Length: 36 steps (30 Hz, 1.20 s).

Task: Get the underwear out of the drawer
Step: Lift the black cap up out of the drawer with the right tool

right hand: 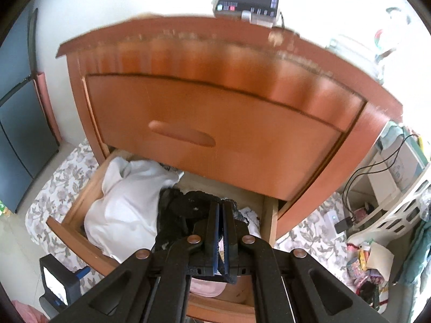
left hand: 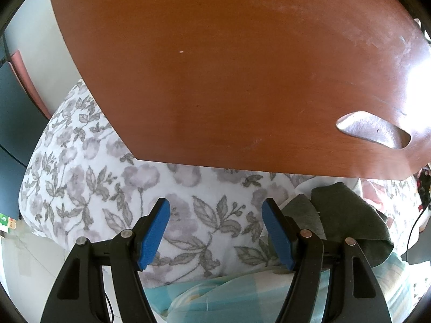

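Underwear: a black lace garment [right hand: 188, 210], thin and crumpled, in the open bottom drawer [right hand: 80, 239] towards its 3 o'clock side, with part of it running up between the right tongs' pads.
Right tongs [right hand: 221, 215]: clamped shut on the black lace; pinching a bunched fold looks like the way to keep such flimsy cloth from slipping as it comes out.
Neighbours: a white garment [right hand: 126, 202] fills the drawer at 9 o'clock, touching the lace; pale pink cloth [right hand: 207, 288] lies at 6 o'clock, under the tongs.
Upper drawer [right hand: 215, 134]: closed, at 12 o'clock.
Left tongs [left hand: 215, 231]: parted and empty, over a floral blanket [left hand: 94, 177]; probably parked clear of the pull.
Wooden panel [left hand: 229, 67]: at 12 o'clock in the left view.
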{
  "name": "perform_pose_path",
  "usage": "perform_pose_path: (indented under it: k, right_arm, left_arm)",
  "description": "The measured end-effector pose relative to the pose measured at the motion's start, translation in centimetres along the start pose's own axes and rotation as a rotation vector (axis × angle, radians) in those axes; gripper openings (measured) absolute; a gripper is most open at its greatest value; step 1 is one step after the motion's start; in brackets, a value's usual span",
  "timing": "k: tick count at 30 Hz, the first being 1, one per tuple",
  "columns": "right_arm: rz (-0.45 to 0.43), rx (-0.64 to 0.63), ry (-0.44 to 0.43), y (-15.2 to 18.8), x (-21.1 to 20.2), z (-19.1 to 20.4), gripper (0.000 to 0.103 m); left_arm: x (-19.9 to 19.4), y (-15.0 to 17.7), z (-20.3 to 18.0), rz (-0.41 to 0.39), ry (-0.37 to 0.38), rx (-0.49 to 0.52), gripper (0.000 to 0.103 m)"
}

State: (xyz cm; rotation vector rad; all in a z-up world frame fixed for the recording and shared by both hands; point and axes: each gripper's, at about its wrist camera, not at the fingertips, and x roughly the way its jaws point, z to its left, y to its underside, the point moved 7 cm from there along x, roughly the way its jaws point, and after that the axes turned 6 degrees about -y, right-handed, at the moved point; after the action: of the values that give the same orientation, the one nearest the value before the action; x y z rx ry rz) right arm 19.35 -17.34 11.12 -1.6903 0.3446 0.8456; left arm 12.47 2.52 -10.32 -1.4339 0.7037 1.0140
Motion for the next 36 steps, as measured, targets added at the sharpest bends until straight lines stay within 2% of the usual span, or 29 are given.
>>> perform_pose_path:
  k: [18,30,36]
  right_arm:
    - [-0.197,0.022,0.016,-1.8,-9.1,0.1,0.002]
    - [-0.364,0.015,0.003,-1.9,-17.3,1.0,0.002]
    - [-0.404,-0.005,-0.008,-0.9,-20.1,1.8,0.002]
  left_arm:
    - [-0.6,0.0,0.1,-0.022,-0.046,0.008,0.072]
    - [-1.1,0.0,-0.1,-0.041,-0.085,0.031,0.072]
    - [-1.5,0.0,-0.2,-0.056,-0.109,0.043,0.072]
